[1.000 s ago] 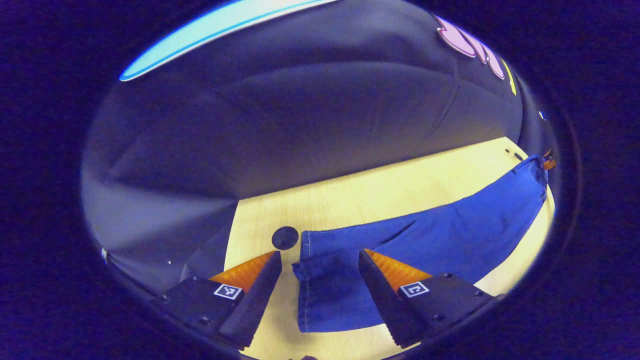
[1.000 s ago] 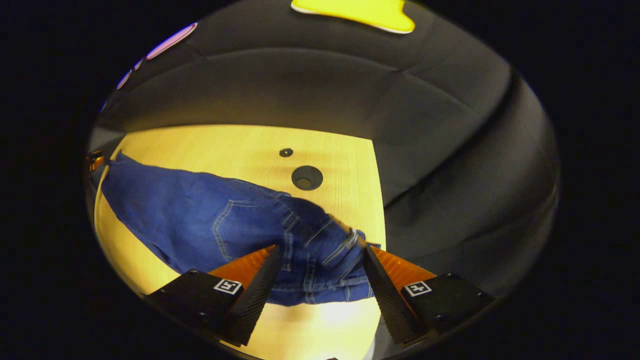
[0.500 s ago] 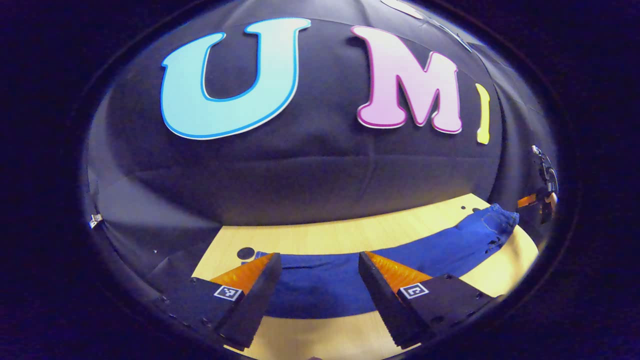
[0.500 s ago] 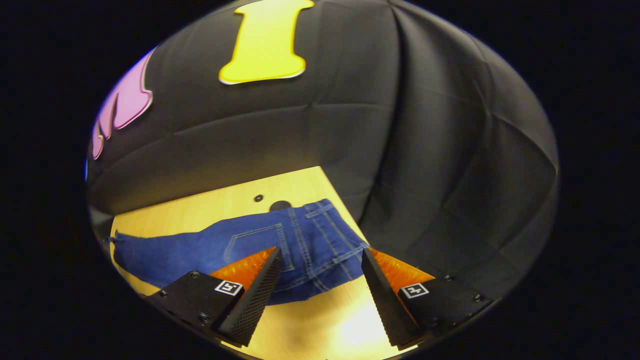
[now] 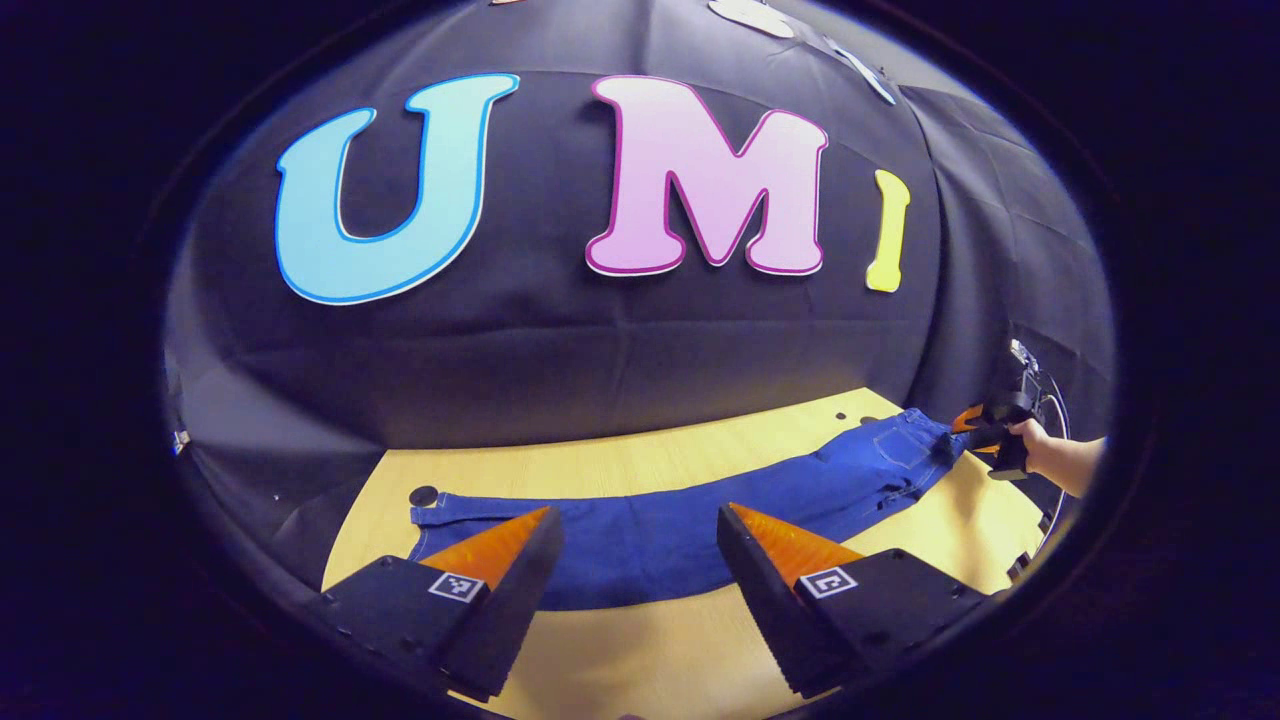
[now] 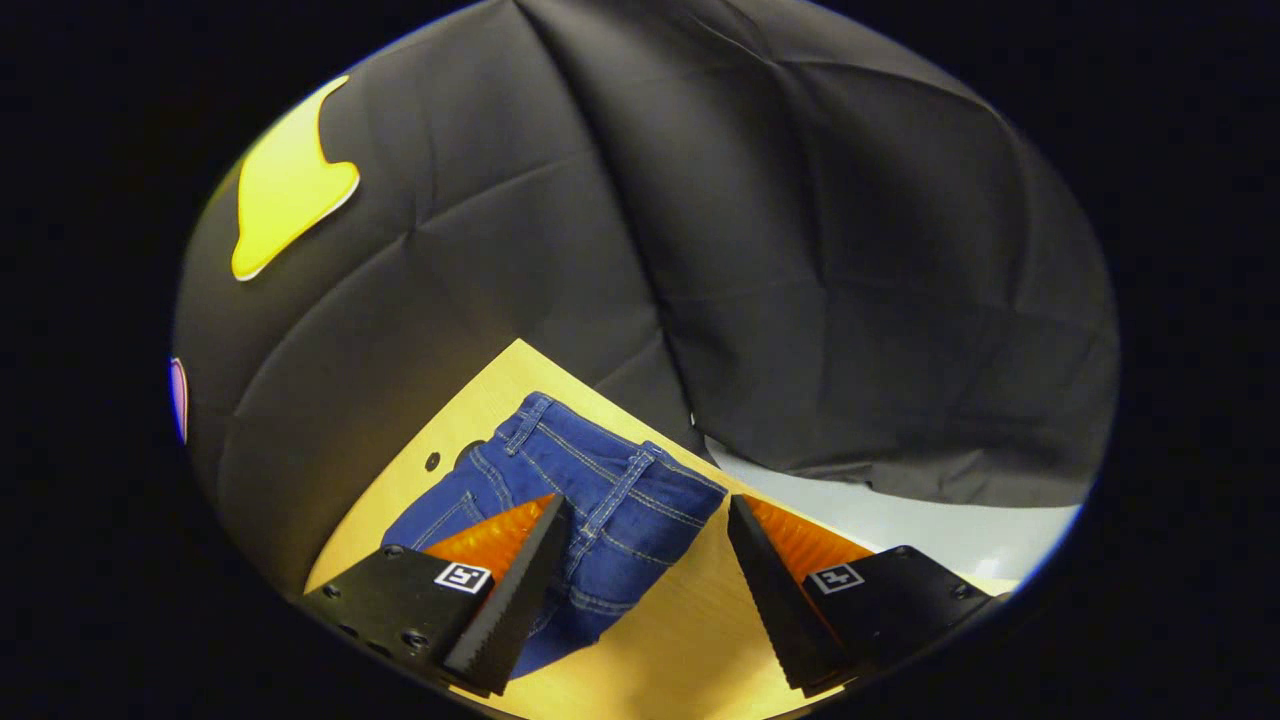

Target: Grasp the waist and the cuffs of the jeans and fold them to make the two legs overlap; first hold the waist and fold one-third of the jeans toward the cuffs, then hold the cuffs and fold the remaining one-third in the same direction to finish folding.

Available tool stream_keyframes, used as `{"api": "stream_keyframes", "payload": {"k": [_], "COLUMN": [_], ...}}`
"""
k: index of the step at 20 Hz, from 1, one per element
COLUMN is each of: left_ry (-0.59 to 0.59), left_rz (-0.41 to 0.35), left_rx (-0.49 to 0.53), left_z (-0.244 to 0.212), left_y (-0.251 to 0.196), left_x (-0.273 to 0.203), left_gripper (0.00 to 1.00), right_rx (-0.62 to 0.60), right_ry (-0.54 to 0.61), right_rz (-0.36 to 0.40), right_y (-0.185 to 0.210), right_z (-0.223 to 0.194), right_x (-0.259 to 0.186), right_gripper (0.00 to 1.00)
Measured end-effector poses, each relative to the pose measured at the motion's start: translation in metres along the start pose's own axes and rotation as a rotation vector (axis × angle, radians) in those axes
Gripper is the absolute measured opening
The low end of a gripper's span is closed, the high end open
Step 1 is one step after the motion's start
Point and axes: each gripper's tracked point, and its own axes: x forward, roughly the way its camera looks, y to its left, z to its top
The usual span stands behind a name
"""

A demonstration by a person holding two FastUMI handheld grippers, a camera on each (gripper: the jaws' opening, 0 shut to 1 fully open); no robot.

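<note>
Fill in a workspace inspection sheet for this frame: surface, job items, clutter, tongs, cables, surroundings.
Surface: light wooden table, with round holes near the far edge.
Job's things: jeans lie flat lengthwise, legs overlapped; cuffs at one end, waist at the other near the table's edge.
Clutter: nothing seen.
Tongs: left tongs open above the leg section, holding nothing; right tongs open over the waist, not gripping. The right tongs and the hand holding them also show in the left gripper view, by the waist.
Cables: a thin cable by that hand.
Surroundings: black cloth wall; pale floor past the table's edge.
</note>
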Motion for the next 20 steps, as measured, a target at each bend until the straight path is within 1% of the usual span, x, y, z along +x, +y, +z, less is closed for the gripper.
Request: {"api": "stream_keyframes", "payload": {"k": [3, 4, 5, 6, 8, 9, 10, 11, 12, 13, 14, 15, 16, 17, 19, 20], "left_ry": [0.015, 0.015, 0.015, 0.014, 0.016, 0.020, 0.024, 0.030, 0.034, 0.038, 0.041, 0.045, 0.048, 0.051, 0.054, 0.058], "left_rz": [-0.019, -0.023, -0.025, -0.030, -0.036, -0.038, -0.038, -0.037, -0.030, -0.025, -0.018, -0.010, -0.001, 0.003, 0.008, 0.011], "left_rx": [-0.021, -0.029, -0.033, -0.034, -0.036, -0.040, -0.050, -0.062, -0.075, -0.090, -0.106, -0.122, -0.143, -0.166, -0.201, -0.211], "left_z": [-0.001, -0.001, 0.000, 0.000, -0.002, -0.003, -0.004, -0.006, -0.010, -0.014, -0.018, -0.024, -0.029, -0.034, -0.044, -0.047], "left_y": [-0.013, -0.017, -0.019, -0.021, -0.025, -0.027, -0.028, -0.027, -0.027, -0.025, -0.023, -0.021, -0.019, -0.018, -0.015, -0.013], "left_x": [0.003, 0.005, 0.005, 0.006, 0.007, 0.008, 0.010, 0.011, 0.010, 0.010, 0.010, 0.010, 0.009, 0.008, 0.003, 0.001], "left_gripper": [0.99, 0.98, 0.99, 0.98, 0.99, 0.99, 0.98, 0.98, 0.98, 0.99, 0.99, 0.99, 0.99, 0.99, 0.98, 0.97], "right_rx": [0.001, -0.008, -0.011, -0.011, -0.040, -0.066, -0.071, -0.067, -0.053, -0.043, -0.029, -0.036, -0.050, -0.078, -0.129, -0.136], "right_ry": [0.025, -0.005, -0.021, -0.016, -0.035, -0.005, -0.012, 0.004, 0.004, 0.020, 0.028, 0.024, -0.006, -0.051, -0.114, -0.145], "right_rz": [-0.012, -0.014, -0.024, -0.024, -0.038, -0.021, 0.021, 0.045, 0.094, 0.124, 0.148, 0.164, 0.170, 0.179, 0.198, 0.213], "right_y": [-0.008, -0.004, -0.003, -0.002, -0.001, 0.000, 0.006, 0.008, 0.015, 0.016, 0.016, 0.016, 0.019, 0.022, 0.026, 0.032], "right_z": [-0.004, 0.006, 0.007, 0.004, 0.001, -0.006, -0.004, -0.005, 0.000, -0.005, -0.007, -0.006, 0.004, 0.011, 0.027, 0.035], "right_x": [-0.006, -0.008, -0.003, 0.001, 0.006, 0.004, 0.005, 0.006, 0.004, 0.010, 0.007, 0.005, 0.000, -0.005, -0.021, -0.029], "right_gripper": [0.99, 0.99, 0.99, 0.96, 0.68, 0.74, 0.49, 0.43, 0.32, 0.25, 0.18, 0.13, 0.12, 0.06, 0.05, 0.05]}}
